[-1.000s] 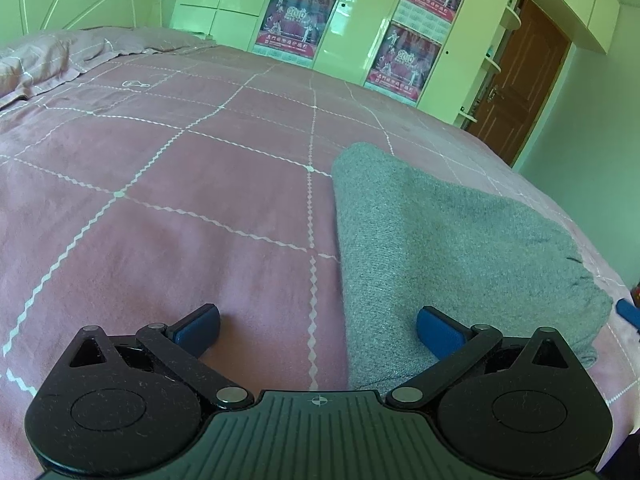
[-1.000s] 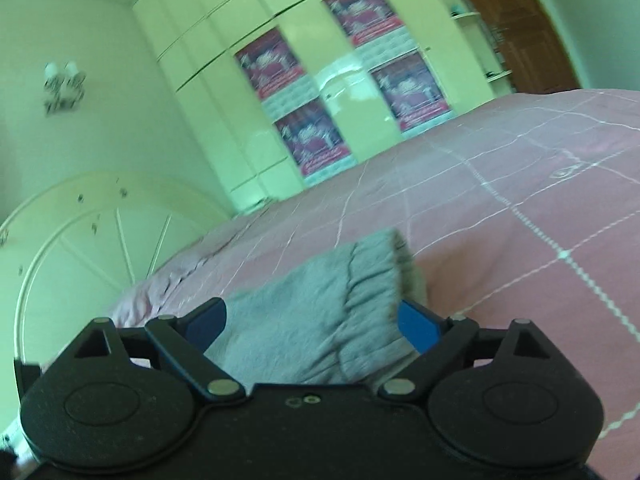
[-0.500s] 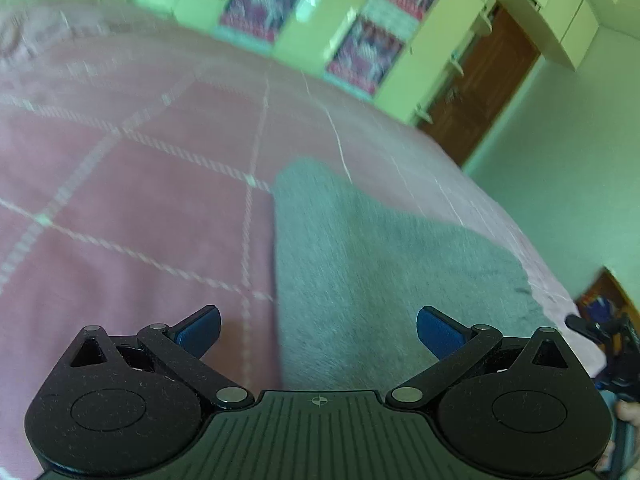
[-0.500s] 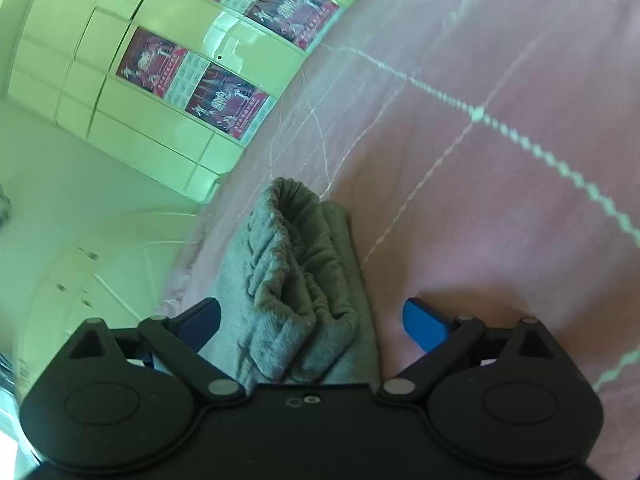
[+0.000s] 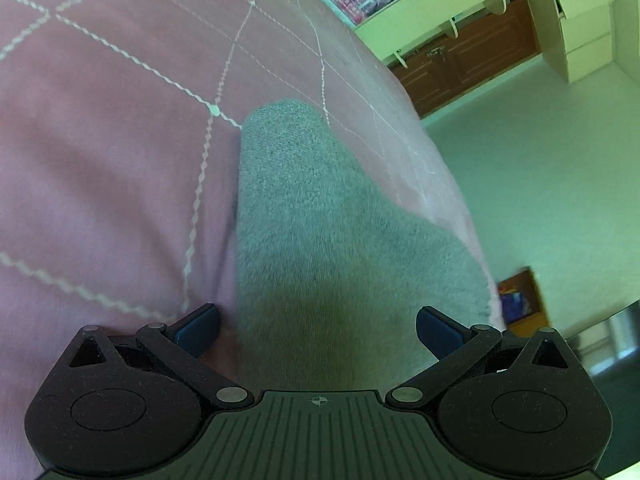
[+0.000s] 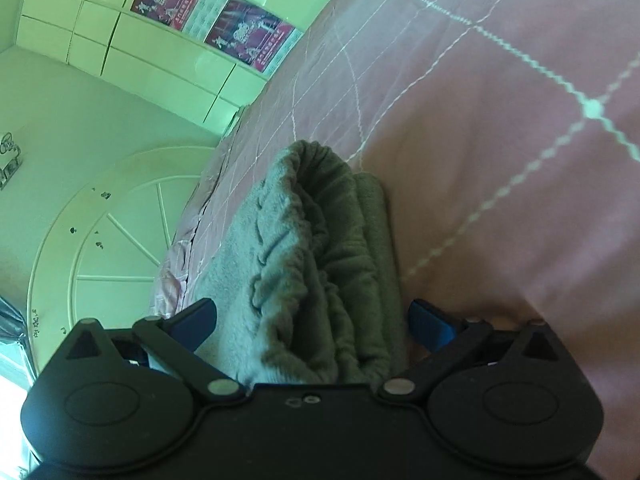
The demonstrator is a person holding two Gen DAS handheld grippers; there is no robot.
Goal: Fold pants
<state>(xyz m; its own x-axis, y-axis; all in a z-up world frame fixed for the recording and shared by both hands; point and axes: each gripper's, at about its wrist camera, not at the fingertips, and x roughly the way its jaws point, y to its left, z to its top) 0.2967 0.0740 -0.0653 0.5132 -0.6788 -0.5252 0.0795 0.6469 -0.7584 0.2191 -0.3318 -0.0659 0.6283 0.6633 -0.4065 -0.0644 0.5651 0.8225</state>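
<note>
The grey pants (image 5: 320,232) lie folded on the pink quilted bedspread (image 5: 100,160). My left gripper (image 5: 318,324) is open, its blue pads astride the folded edge of the pants, close to the cloth. In the right wrist view the gathered waistband end of the pants (image 6: 320,248) shows in stacked layers. My right gripper (image 6: 312,320) is open, with its blue pads on either side of that end. Neither gripper is closed on the cloth.
The bed edge (image 5: 452,200) drops to the floor at the right, beside a wooden door (image 5: 472,52). White wardrobes with posters (image 6: 216,20) stand beyond the bed. A rounded white headboard (image 6: 104,240) is at the left in the right wrist view.
Both grippers have tilted and dropped closer to the pants. The left view swung right toward the bed edge; the right view rolled so the waistband end fills the space between the pads. Both stayed open.
</note>
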